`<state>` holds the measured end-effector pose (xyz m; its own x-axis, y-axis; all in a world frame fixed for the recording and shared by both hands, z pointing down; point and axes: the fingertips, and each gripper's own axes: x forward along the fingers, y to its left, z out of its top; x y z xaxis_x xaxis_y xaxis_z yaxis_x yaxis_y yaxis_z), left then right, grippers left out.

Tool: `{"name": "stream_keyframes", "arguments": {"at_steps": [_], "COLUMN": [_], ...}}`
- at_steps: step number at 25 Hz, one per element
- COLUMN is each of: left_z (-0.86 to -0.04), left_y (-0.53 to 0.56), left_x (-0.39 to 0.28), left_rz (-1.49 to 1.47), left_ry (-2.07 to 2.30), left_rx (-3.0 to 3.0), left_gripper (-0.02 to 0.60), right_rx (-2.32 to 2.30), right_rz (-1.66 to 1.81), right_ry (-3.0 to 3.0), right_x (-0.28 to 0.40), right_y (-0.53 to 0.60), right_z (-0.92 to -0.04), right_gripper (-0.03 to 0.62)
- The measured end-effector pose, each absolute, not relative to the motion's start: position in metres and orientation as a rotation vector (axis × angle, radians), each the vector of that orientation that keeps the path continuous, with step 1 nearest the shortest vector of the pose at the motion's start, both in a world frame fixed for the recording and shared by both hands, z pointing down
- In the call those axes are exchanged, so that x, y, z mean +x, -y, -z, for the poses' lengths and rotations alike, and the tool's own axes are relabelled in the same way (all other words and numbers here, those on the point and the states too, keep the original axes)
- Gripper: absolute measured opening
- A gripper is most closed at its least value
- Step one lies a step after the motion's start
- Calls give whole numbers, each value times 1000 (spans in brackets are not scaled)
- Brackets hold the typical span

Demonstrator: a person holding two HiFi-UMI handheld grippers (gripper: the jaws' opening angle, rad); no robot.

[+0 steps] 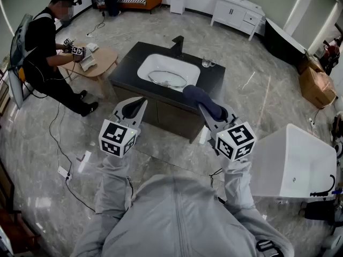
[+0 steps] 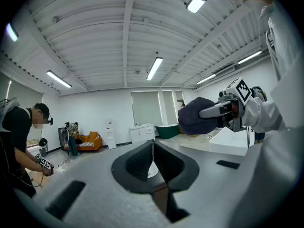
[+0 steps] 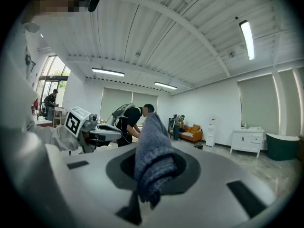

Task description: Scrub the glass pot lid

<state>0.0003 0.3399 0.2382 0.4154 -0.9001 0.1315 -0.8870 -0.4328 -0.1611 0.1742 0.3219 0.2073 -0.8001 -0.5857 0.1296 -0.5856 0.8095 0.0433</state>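
The glass pot lid lies in the white basin of a black counter ahead of me. Both grippers are held up in the air short of the counter. My left gripper has its jaws together with nothing between them; in the left gripper view its jaws meet in a thin line. A dark blue cloth is clamped in my right gripper and hides its tips. In the right gripper view the cloth stands up from the jaws. The left gripper view shows the cloth off to the right.
A black faucet and small glasses stand on the counter. A person sits at a small wooden table at the left. A white bathtub is at the right; cables lie on the floor.
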Motion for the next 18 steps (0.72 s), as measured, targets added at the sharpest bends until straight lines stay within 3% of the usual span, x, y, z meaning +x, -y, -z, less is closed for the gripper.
{"name": "stream_keyframes", "arguments": {"at_steps": [18], "left_z": [-260], "left_y": [-329], "left_x": [-38], "left_rz": [363], "left_ry": [-1567], "left_rx": [-2685], "left_gripper": [29], "right_rx": [1066], "right_rz": [-127], "right_ry": [2809], "right_x": [143], "right_y": [-319], "right_z": [-220], "right_gripper": [66]}}
